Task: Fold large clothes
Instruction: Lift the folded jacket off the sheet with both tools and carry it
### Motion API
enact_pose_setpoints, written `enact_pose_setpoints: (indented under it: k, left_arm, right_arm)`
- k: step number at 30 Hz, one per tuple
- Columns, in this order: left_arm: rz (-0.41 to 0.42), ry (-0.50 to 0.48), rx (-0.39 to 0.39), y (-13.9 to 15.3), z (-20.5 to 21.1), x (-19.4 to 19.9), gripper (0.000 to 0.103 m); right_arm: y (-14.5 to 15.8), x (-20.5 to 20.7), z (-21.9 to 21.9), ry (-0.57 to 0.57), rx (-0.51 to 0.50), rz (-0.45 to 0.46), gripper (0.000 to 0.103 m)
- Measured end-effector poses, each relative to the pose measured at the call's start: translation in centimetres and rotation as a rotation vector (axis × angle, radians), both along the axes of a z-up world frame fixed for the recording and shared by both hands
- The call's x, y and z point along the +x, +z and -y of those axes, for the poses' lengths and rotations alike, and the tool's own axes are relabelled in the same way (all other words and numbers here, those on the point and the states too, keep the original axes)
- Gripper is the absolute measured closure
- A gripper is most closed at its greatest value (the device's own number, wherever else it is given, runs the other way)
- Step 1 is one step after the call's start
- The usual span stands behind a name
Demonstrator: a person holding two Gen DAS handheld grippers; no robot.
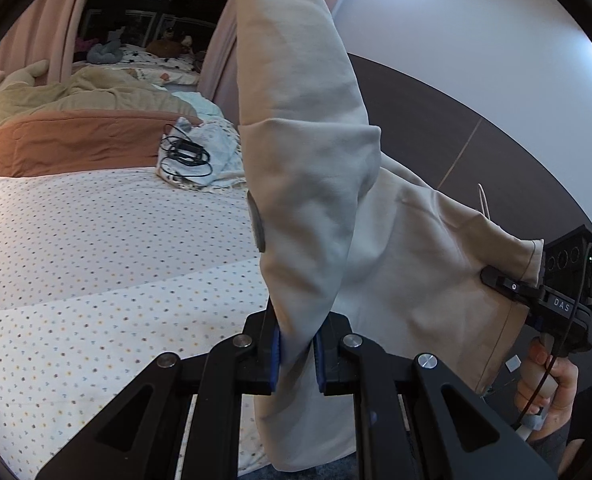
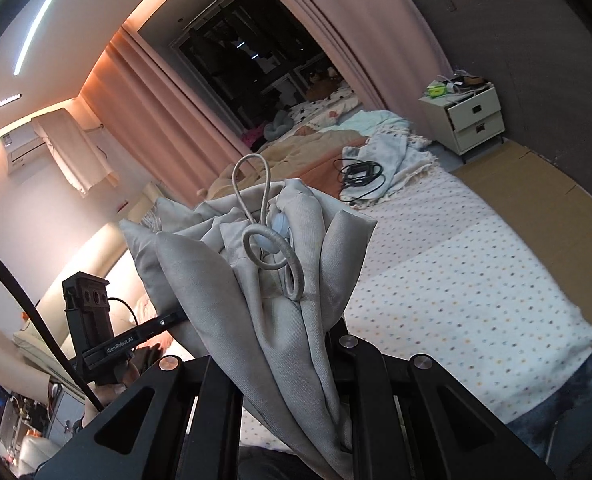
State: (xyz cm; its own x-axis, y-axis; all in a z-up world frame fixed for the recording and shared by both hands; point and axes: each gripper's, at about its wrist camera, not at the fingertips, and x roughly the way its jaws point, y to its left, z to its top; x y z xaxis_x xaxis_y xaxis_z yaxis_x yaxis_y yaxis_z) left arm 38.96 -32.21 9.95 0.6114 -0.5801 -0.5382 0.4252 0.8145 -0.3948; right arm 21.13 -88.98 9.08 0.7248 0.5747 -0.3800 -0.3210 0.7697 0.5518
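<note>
A large beige garment [image 1: 316, 168] hangs in the air above the bed, held by both grippers. My left gripper [image 1: 296, 354] is shut on a bunched fold of it, its blue pads pressing the cloth. In the left wrist view the right gripper [image 1: 504, 284] grips the garment's other edge at the right. In the right wrist view my right gripper [image 2: 288, 344] is shut on the bunched grey-beige garment [image 2: 256, 280], whose looped drawstring [image 2: 272, 252] sticks up. The left gripper [image 2: 168, 320] shows at the left, clamped on the cloth.
The bed with a dotted white sheet [image 1: 96, 248] lies below. A rumpled orange and beige blanket [image 1: 68, 140] and a white cloth with a black cable [image 1: 188, 152] lie at the far end. A white nightstand [image 2: 472, 116] and cardboard [image 2: 536, 184] sit at the right.
</note>
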Motion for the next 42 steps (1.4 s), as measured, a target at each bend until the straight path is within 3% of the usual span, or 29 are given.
enact_pose_setpoints:
  k: [12, 18, 33, 42]
  left_arm:
    - [-0.038, -0.08, -0.005, -1.7, 7.0, 2.6, 0.088]
    - [-0.09, -0.121, -0.011, -4.5, 9.9, 6.1, 0.088]
    - [-0.237, -0.17, 0.02, -12.1, 13.7, 19.5, 0.088]
    - [-0.374, -0.142, 0.054, -21.5, 14.2, 26.8, 0.088]
  right_arm:
    - [1.9, -1.3, 2.7, -0.077, -0.085, -0.026, 0.095]
    - [1.6, 0.7, 2.7, -0.116, -0.121, -0.072, 0.095]
    - [-0.3, 12.6, 1.1, -0.18, -0.166, -0.245, 0.095]
    - [-4.9, 21.3, -0.6, -0.18, -0.199, -0.371, 0.095]
